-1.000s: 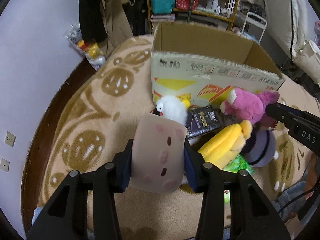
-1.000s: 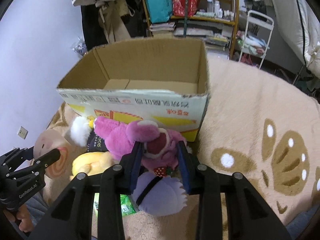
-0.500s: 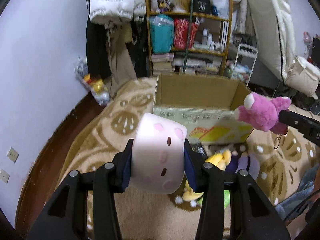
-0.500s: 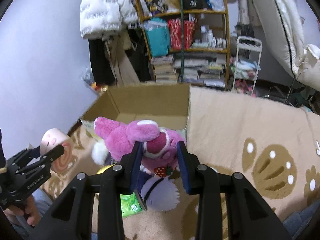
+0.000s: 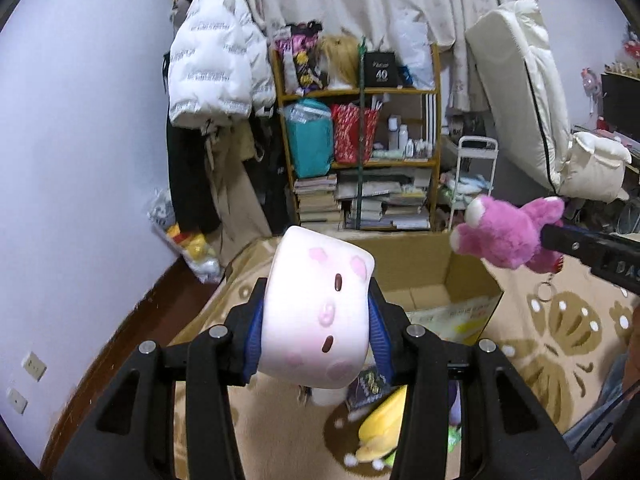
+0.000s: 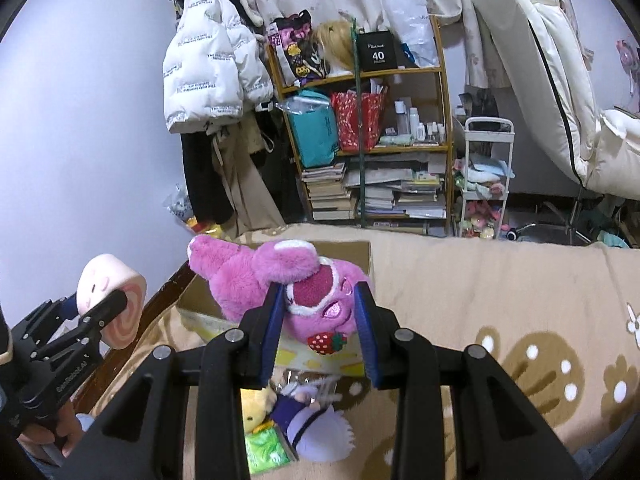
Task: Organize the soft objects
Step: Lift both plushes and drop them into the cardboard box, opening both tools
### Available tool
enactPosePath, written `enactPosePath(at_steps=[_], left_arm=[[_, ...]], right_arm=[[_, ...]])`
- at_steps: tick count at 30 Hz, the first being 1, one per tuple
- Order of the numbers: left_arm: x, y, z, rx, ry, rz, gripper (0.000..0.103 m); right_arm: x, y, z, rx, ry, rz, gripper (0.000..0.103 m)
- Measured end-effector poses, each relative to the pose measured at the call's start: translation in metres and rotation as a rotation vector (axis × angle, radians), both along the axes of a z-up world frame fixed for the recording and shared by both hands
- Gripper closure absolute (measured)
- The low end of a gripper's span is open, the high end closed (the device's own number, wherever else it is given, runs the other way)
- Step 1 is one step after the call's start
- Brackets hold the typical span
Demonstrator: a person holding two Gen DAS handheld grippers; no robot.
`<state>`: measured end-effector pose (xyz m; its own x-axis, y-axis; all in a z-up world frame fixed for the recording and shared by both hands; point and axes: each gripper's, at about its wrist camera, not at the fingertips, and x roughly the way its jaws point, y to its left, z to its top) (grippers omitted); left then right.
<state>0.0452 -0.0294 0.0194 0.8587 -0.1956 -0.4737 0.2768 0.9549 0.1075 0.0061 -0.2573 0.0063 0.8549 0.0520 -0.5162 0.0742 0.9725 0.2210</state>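
Observation:
My left gripper [image 5: 316, 320] is shut on a pink roll-cake plush [image 5: 316, 308] with a small face, held high above the rug; it also shows at the left of the right wrist view [image 6: 110, 300]. My right gripper [image 6: 320, 320] is shut on a pink bear plush [image 6: 280, 276] with a strawberry tag, held above the open cardboard box [image 5: 432, 276]. In the left wrist view the bear [image 5: 508, 236] hangs at the right over the box. The box [image 6: 200, 300] is mostly hidden behind the bear.
On the beige patterned rug [image 6: 500, 280] in front of the box lie a yellow plush [image 5: 380, 428], a purple plush [image 6: 316, 428], a green packet [image 6: 264, 448] and a dark packet [image 5: 366, 384]. A cluttered shelf [image 5: 360, 152] and hanging coats [image 5: 216, 80] stand behind.
Both grippers have risen with their plush toys, from low over the pile to well above the rug. The bear now hangs over the box opening.

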Motion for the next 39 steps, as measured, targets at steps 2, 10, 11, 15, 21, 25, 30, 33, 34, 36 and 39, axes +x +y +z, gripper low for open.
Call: enactPosePath(at_steps=[2,10,11,15,21,25,30,33,34,36,39], left_arm=[[0.0,-0.004,0.003,-0.004,-0.015,-0.024,0.059],[0.007,-0.006,0.001,-0.01,-0.046,-0.053,0.059],[0.009,-0.006,0.001,-0.01,-0.049,-0.053,0.059],[0.016,-0.014,0.002,0.017,-0.071,-0.063,0.059],[0.03,-0.026,0.0,0.03,-0.071,-0.097,0.058],[0.04,-0.032,-0.004,0.03,-0.053,-0.107,0.058],[0.059,-0.035,-0.013,0.035,-0.011,-0.107,0.058],[0.071,-0.037,-0.021,0.034,0.019,-0.105,0.057],[0.073,-0.037,-0.024,0.038,0.026,-0.104,0.057],[0.08,-0.04,-0.031,0.051,0.043,-0.106,0.057],[0.087,-0.043,-0.04,0.054,0.08,-0.122,0.056]], right_arm=[[0.004,-0.001,0.001,-0.006,-0.007,-0.003,0.066],[0.015,-0.005,0.002,-0.003,-0.024,-0.012,0.066],[0.016,-0.005,0.002,-0.006,-0.023,-0.013,0.066],[0.014,-0.004,0.002,-0.001,-0.022,-0.013,0.066],[0.014,-0.005,0.001,-0.001,-0.023,-0.012,0.066],[0.018,-0.006,0.0,-0.001,-0.019,-0.013,0.066],[0.037,-0.011,-0.011,-0.011,0.018,-0.022,0.066],[0.049,-0.016,-0.02,0.003,0.039,-0.019,0.066],[0.053,-0.016,-0.023,0.005,0.045,-0.016,0.066],[0.058,-0.014,-0.029,0.005,0.053,-0.009,0.066],[0.065,-0.011,-0.036,-0.01,0.073,0.013,0.066]])
